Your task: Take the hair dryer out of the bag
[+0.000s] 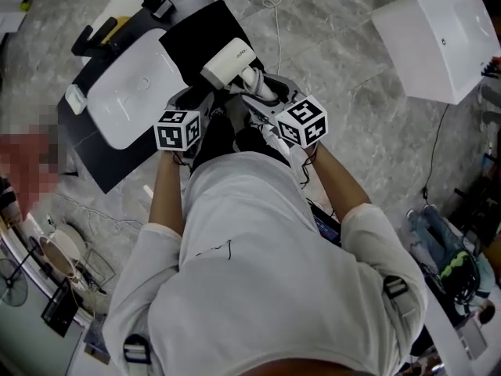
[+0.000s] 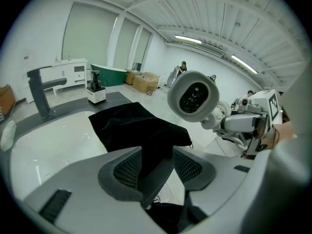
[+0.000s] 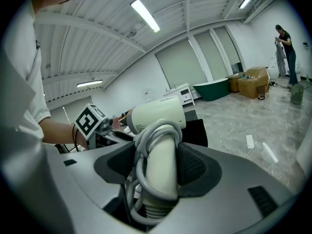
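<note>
The white hair dryer (image 1: 228, 59) is out of the black bag (image 1: 205, 23) and held up above the counter's edge. My right gripper (image 3: 158, 167) is shut on its handle, which has the grey cord wound around it. In the left gripper view the dryer's round air inlet (image 2: 193, 94) faces me. The bag (image 2: 134, 126) lies flat on the dark counter, with one corner hanging over the edge. My left gripper (image 2: 157, 167) is open, and that hanging corner of black cloth sits loosely between its jaws. In the head view both grippers sit close together, left gripper (image 1: 193, 100) and right gripper (image 1: 262, 94).
A white sink basin (image 1: 129, 100) is set in the dark counter (image 1: 94, 143), with a black faucet (image 1: 94, 37) and a small bottle (image 1: 156, 2) behind it. A white box (image 1: 438, 41) stands on the marble floor at the right. A person (image 3: 285, 43) stands far off.
</note>
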`<action>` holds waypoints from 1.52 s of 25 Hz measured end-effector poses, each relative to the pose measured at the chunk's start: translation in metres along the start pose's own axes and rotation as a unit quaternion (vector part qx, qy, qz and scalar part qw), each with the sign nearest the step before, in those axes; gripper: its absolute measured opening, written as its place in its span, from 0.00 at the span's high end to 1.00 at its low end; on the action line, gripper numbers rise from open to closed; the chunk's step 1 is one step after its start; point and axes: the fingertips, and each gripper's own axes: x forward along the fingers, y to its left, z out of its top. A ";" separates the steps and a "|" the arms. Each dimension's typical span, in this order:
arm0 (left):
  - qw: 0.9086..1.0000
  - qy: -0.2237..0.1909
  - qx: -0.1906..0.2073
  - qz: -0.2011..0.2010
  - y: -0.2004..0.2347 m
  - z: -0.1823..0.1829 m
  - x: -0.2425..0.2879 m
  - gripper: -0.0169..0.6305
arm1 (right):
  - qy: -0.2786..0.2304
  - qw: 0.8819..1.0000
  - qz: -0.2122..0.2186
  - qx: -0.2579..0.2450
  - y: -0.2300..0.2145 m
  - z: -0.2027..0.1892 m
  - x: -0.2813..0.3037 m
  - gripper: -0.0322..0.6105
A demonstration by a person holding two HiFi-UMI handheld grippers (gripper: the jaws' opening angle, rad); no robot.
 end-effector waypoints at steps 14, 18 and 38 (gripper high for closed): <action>0.969 -0.083 -0.146 0.181 0.083 -0.101 -0.136 0.81 | 0.038 0.989 0.138 -0.037 0.104 0.002 0.092 0.54; 0.957 -0.100 -0.164 0.217 0.108 -0.126 -0.169 0.89 | 0.058 0.982 0.168 -0.060 0.149 -0.003 0.119 0.54; 0.915 -0.152 -0.270 0.260 0.230 -0.328 -0.380 0.93 | 0.165 0.971 0.174 0.015 0.382 -0.095 0.265 0.54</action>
